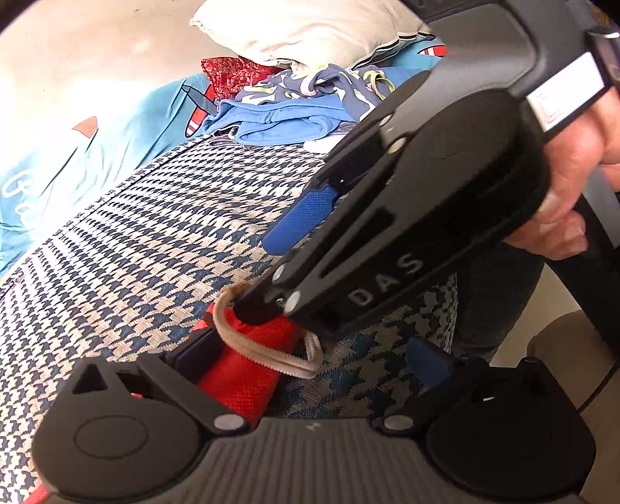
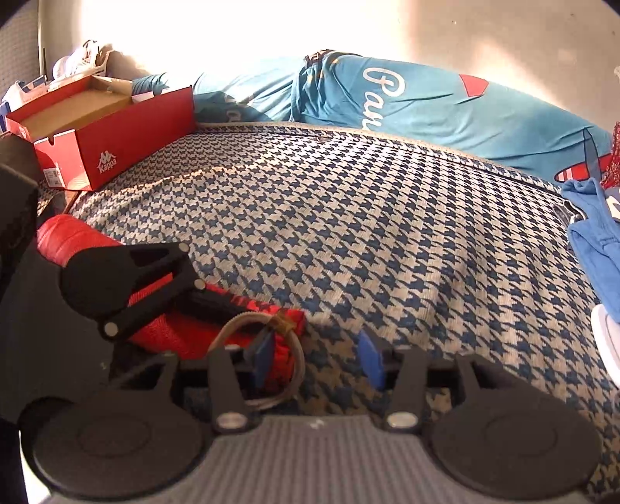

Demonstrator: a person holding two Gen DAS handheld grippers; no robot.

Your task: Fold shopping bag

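The red shopping bag [image 1: 248, 372] lies rolled into a tight bundle on the houndstooth bedspread [image 1: 135, 248]. A beige elastic loop [image 1: 267, 356] circles its end. My left gripper [image 1: 310, 364] is open, with its left finger against the roll. My right gripper [image 2: 319, 362] is open; its left finger [image 2: 263, 360] pokes inside the elastic loop [image 2: 294, 364] at the end of the roll [image 2: 174, 333]. In the left wrist view the right gripper's lower finger tip [image 1: 255, 306] sits on the roll inside the loop. The other blue pad [image 1: 298, 221] stands clear above.
A red Kappa shoebox [image 2: 112, 147] stands open at the bed's far left. A teal printed pillow [image 2: 407, 104] lies along the wall. Blue and red clothes [image 1: 279, 112] and a white pillow [image 1: 310, 27] are piled at the bed's head.
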